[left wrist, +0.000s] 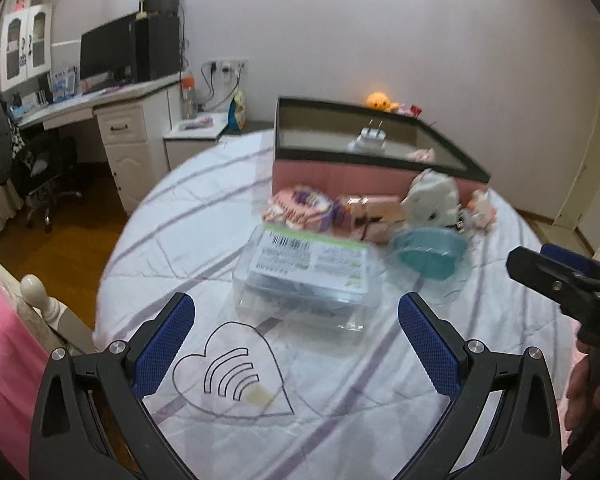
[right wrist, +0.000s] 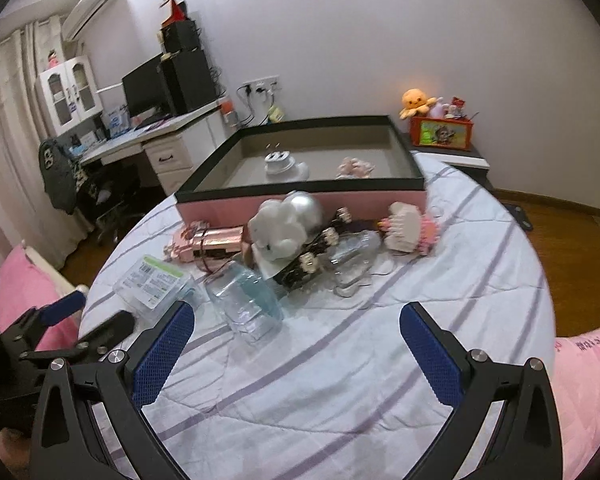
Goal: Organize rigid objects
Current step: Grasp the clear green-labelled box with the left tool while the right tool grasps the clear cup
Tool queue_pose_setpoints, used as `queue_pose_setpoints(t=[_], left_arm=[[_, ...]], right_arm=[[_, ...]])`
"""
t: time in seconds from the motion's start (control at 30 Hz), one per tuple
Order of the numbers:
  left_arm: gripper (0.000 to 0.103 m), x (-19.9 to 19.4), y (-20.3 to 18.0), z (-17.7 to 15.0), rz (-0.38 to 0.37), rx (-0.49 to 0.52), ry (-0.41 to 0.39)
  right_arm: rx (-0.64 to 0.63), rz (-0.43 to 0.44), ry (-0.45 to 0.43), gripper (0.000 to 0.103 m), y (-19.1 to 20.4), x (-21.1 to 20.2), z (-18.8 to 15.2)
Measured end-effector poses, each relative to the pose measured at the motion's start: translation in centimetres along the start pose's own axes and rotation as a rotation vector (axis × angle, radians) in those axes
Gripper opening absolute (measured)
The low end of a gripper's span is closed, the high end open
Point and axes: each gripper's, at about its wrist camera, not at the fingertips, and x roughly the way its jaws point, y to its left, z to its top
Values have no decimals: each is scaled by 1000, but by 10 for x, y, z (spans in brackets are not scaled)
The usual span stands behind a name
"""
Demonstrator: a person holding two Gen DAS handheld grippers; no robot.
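Observation:
A pink storage box with a black rim stands at the back of the bed; a white plug adapter lies inside it. In front lie a clear plastic case with a green label, a teal-tinted clear container, a rose-gold box, a white plush and a pink hairbrush. My left gripper is open just in front of the clear case. My right gripper is open near the teal container.
A striped white quilt covers the bed. A desk with a monitor and an office chair stand at the left. A nightstand with an orange plush and a tin stands behind the box.

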Motion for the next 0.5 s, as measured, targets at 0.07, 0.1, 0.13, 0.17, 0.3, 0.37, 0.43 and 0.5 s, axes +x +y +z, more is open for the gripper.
queue_pose_setpoints(t=[0.07,0.1,0.13,0.17,0.3,0.37,0.43,0.5], left_arm=[[103,12,3,1,3,-1,24],[103,17,3,2,-8,1,27],[103,23,3,3,-12,8,33],[103,28,2,4,-9,15,49],[103,43,1,10,-22,23,115],[103,44,5,15,-24,2,111],[102,47,9,19,-20,-10,109],[95,53,9,22,-35,-7,120]], right_arm=[[-11,9,19,103,3,9,1],[-15,19,29,103,4,14,2],[-21,29,40,103,5,19,2],[-27,39,50,103,6,24,2],[-58,48,91,98,13,46,2],[-63,60,103,86,15,52,2],[-75,80,119,70,20,58,1],[-97,91,127,60,27,60,-1]])
